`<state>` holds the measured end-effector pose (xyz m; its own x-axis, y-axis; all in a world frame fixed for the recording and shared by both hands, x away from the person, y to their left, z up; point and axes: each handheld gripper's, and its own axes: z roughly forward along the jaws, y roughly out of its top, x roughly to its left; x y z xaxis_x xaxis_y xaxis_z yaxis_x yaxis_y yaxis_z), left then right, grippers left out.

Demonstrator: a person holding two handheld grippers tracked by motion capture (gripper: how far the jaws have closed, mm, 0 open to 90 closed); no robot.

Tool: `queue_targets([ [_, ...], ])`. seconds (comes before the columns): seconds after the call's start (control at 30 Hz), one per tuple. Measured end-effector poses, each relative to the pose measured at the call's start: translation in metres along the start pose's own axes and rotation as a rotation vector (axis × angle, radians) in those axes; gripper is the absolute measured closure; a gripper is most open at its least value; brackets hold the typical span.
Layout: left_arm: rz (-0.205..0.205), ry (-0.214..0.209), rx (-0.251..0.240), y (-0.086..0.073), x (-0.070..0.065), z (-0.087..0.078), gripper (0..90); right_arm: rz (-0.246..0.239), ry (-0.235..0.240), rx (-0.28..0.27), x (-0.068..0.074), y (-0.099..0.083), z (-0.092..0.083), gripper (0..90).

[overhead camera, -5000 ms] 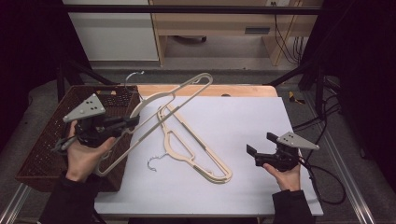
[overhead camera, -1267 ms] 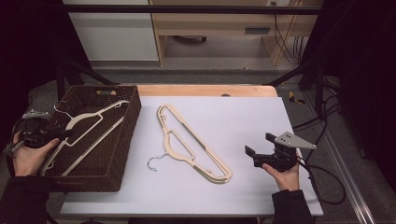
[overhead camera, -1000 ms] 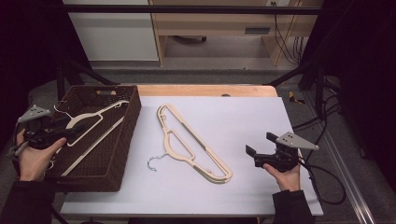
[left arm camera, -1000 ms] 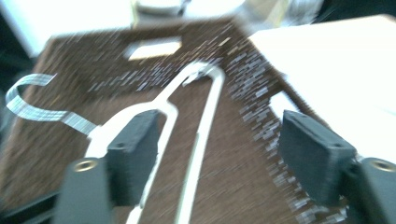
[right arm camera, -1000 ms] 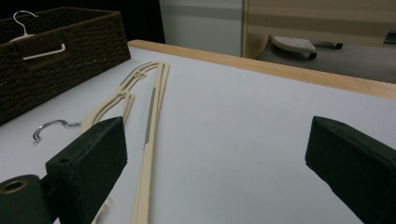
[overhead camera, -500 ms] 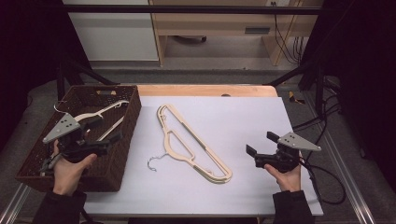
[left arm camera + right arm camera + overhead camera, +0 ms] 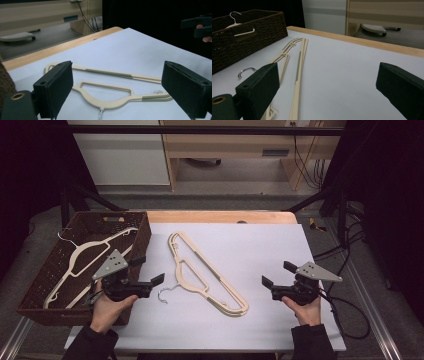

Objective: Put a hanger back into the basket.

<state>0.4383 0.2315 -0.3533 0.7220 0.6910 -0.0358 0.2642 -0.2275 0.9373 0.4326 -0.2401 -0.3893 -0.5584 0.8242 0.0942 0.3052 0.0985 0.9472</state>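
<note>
Left gripper (image 7: pixel 148 271), fingers wide and empty, faces the cream hanger (image 7: pixel 202 272) flat on the table (image 7: pixel 270 245) beside the basket (image 7: pixel 142 227) (one hanger inside). Likely next: close on its neck. Right gripper (image 7: pixel 276 274) waits, wide too.

A cream hanger (image 7: pixel 207 273) lies flat on the white sheet at centre frame, running diagonally from upper left to lower right, its metal hook (image 7: pixel 167 295) curling toward the lower left. A second cream hanger (image 7: pixel 85 261) rests inside the brown wicker basket (image 7: pixel 142 227) at left.
</note>
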Motion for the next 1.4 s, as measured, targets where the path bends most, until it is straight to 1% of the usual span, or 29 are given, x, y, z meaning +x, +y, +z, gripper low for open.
queue_targets([
  [0.03, 0.002, -0.001, 0.009, -0.001, -0.001, 0.004, 10.1, -0.001, 0.000, 0.001, 0.000, 0.000, 0.000, 5.4],
  [0.07, 0.002, -0.001, 0.009, -0.001, -0.001, 0.004, 10.1, -0.001, 0.000, 0.001, 0.000, 0.000, 0.000, 5.4],
  [0.1, -0.001, -0.009, 0.030, -0.004, -0.002, 0.011, 10.1, -0.004, -0.001, 0.004, 0.000, -0.001, 0.001, 5.3],
  [0.17, -0.003, -0.015, 0.039, -0.005, -0.003, 0.014, 10.0, -0.004, 0.002, 0.003, 0.001, -0.001, 0.001, 5.5],
  [0.2, 0.004, -0.016, 0.059, -0.008, -0.004, 0.021, 10.0, -0.007, 0.006, 0.003, 0.001, -0.001, 0.001, 5.5],
  [0.23, 0.004, -0.016, 0.059, -0.008, -0.004, 0.021, 10.0, -0.007, 0.006, 0.003, 0.001, -0.001, 0.001, 5.5],
  [0.33, -0.009, -0.013, 0.098, -0.014, -0.004, 0.032, 10.7, -0.006, 0.010, 0.005, 0.003, -0.001, 0.002, 5.6],
  [0.37, -0.009, -0.013, 0.098, -0.014, -0.004, 0.032, 10.9, -0.009, 0.012, 0.005, 0.003, -0.001, 0.002, 5.6],
  [0.4, -0.006, -0.015, 0.115, -0.018, -0.004, 0.037, 11.1, -0.012, 0.015, 0.007, 0.003, -0.001, 0.002, 5.6],
  [0.43, -0.006, -0.015, 0.115, -0.018, -0.004, 0.037, 11.3, -0.013, 0.017, 0.007, 0.004, -0.001, 0.002, 5.6],
  [0.47, -0.003, -0.014, 0.136, -0.022, -0.005, 0.042, 11.5, -0.011, 0.015, 0.007, 0.004, -0.001, 0.003, 5.6],
  [0.53, -0.006, -0.023, 0.162, -0.026, -0.005, 0.047, 12.0, -0.010, 0.016, 0.010, 0.005, -0.002, 0.004, 5.6],
  [0.57, -0.006, -0.023, 0.162, -0.026, -0.005, 0.047, 12.1, -0.010, 0.016, 0.010, 0.005, -0.002, 0.004, 5.6],
  [0.67, -0.007, -0.021, 0.196, -0.031, -0.006, 0.054, 12.7, -0.014, 0.020, 0.017, 0.006, -0.002, 0.004, 5.6],
  [0.7, -0.001, -0.016, 0.218, -0.035, -0.006, 0.059, 13.1, -0.015, 0.022, 0.016, 0.006, -0.001, 0.004, 5.6],
  [0.8, 0.008, -0.007, 0.245, -0.041, -0.006, 0.065, 15.4, -0.014, 0.021, 0.013, 0.006, -0.001, 0.004, 5.6],
  [0.83, 0.008, -0.007, 0.245, -0.041, -0.006, 0.065, 16.0, -0.014, 0.021, 0.013, 0.006, -0.001, 0.004, 5.6],
  [0.87, 0.024, 0.010, 0.275, -0.046, -0.005, 0.071, 16.9, -0.016, 0.024, 0.014, 0.006, -0.001, 0.004, 5.7],
  [0.9, 0.030, 0.022, 0.286, -0.048, -0.004, 0.074, 17.6, -0.017, 0.025, 0.014, 0.006, -0.001, 0.004, 5.7],
  [0.93, 0.030, 0.022, 0.286, -0.048, -0.004, 0.074, 18.9, -0.015, 0.023, 0.015, 0.006, -0.001, 0.004, 5.7],
  [0.97, 0.031, 0.034, 0.307, -0.051, -0.002, 0.077, 18.9, -0.015, 0.023, 0.015, 0.006, -0.001, 0.004, 5.7],
  [1.0, 0.029, 0.048, 0.339, -0.055, 0.001, 0.082, 20.9, -0.014, 0.023, 0.015, 0.006, -0.002, 0.005, 5.7],
  [1.1, 0.030, 0.058, 0.348, -0.060, 0.004, 0.085, 27.0, -0.015, 0.024, 0.016, 0.006, -0.002, 0.005, 5.8],
  [1.13, 0.029, 0.065, 0.368, -0.063, 0.007, 0.088, 28.6, -0.015, 0.024, 0.020, 0.007, -0.002, 0.006, 5.8],
  [1.2, 0.027, 0.071, 0.381, -0.067, 0.010, 0.091, 31.9, -0.017, 0.025, 0.021, 0.007, -0.003, 0.007, 5.8],
  [1.23, 0.027, 0.071, 0.381, -0.067, 0.010, 0.091, 33.7, -0.017, 0.025, 0.021, 0.007, -0.003, 0.007, 5.8],
  [1.27, 0.034, 0.084, 0.395, -0.070, 0.012, 0.093, 36.1, -0.020, 0.031, 0.025, 0.007, -0.003, 0.007, 5.9],
  [1.37, 0.035, 0.087, 0.404, -0.072, 0.012, 0.095, 41.5, -0.018, 0.031, 0.028, 0.007, -0.003, 0.007, 5.9],
  [1.4, 0.045, 0.086, 0.419, -0.074, 0.011, 0.098, 43.4, -0.015, 0.028, 0.028, 0.008, -0.003, 0.008, 5.9],
])
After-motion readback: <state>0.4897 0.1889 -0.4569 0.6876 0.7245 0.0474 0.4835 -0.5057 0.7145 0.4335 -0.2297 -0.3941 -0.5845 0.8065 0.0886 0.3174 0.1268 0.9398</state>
